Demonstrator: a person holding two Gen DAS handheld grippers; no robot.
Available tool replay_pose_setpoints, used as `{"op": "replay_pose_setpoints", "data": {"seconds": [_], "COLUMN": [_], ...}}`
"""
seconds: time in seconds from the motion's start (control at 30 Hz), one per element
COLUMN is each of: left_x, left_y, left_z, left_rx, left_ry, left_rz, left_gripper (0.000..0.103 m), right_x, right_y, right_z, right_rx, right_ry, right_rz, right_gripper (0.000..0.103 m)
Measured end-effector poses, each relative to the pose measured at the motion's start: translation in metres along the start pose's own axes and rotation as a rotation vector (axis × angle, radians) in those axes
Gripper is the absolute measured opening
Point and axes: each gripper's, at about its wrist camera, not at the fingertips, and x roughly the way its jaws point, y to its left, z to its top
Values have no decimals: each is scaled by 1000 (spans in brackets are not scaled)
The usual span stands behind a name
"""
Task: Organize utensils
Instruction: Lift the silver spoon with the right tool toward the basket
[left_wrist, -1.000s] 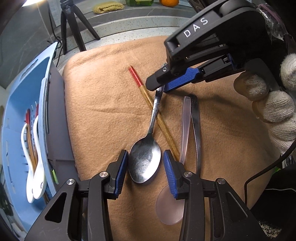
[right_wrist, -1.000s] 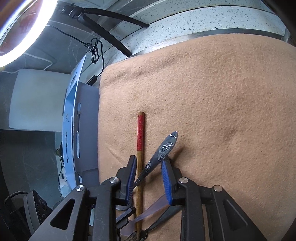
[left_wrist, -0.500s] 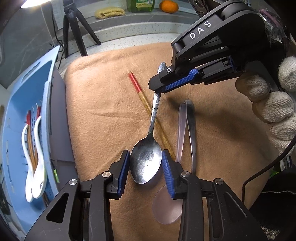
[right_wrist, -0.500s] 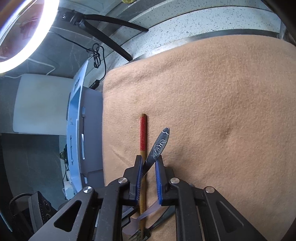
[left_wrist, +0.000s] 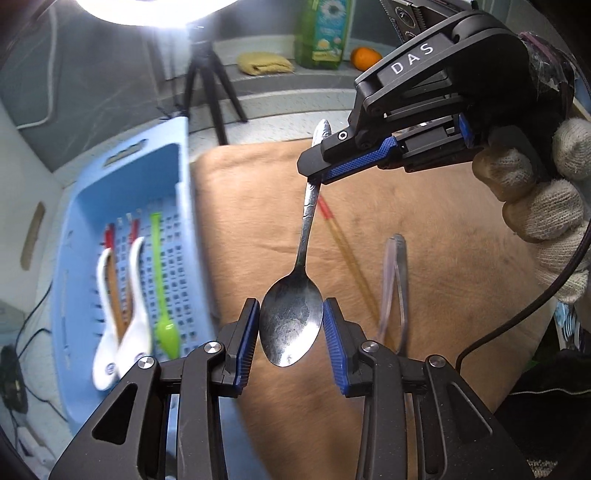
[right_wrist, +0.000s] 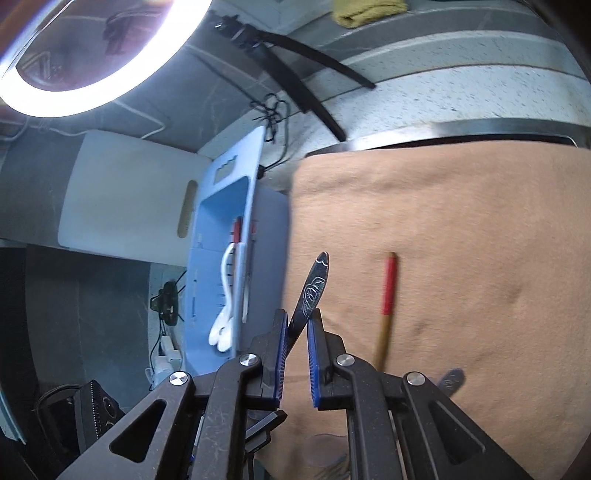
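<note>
A metal spoon (left_wrist: 291, 328) hangs in the air above the brown cloth (left_wrist: 461, 258), held at both ends. My left gripper (left_wrist: 291, 302) is shut on the sides of its bowl. My right gripper (right_wrist: 297, 317) has the engraved handle (right_wrist: 314, 291) between its blue pads; its jaws are closing and the pads press on it. In the left wrist view the right gripper (left_wrist: 314, 173) comes in from the upper right in a gloved hand. A red-tipped chopstick (right_wrist: 388, 291), a clear plastic spoon (left_wrist: 386, 273) and another metal utensil (left_wrist: 403, 273) lie on the cloth.
A blue slotted basket (left_wrist: 122, 184) stands left of the cloth, holding two white spoons (left_wrist: 129, 306), a green spoon (left_wrist: 162, 295) and red-tipped chopsticks. Behind are a tripod (left_wrist: 210, 85), a green bottle (left_wrist: 325, 29), an orange (left_wrist: 365, 57) and a ring light (right_wrist: 92, 55).
The right jaws closed on the spoon's handle. Both grippers then rose together, lifting the spoon off the cloth and the chopstick, and the basket has come further into view.
</note>
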Motion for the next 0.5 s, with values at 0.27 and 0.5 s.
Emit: {"op": "replay_pose_setpoints", "data": {"seconds": [0.27,0.5], "left_x": [-18,-13], "left_y": [41,72], "left_z": [-13,-25], "left_rx": [-65,-105], "left_ry": [-27,-2], "left_rz": [34,39], "left_gripper": [33,33], "right_x": [29,64], "right_y": [51,77], "right_z": [9,12], "right_rx": [-74,-102], "right_ry": [24,58], "right_rz": [25,7], "right_gripper": [9,9]}}
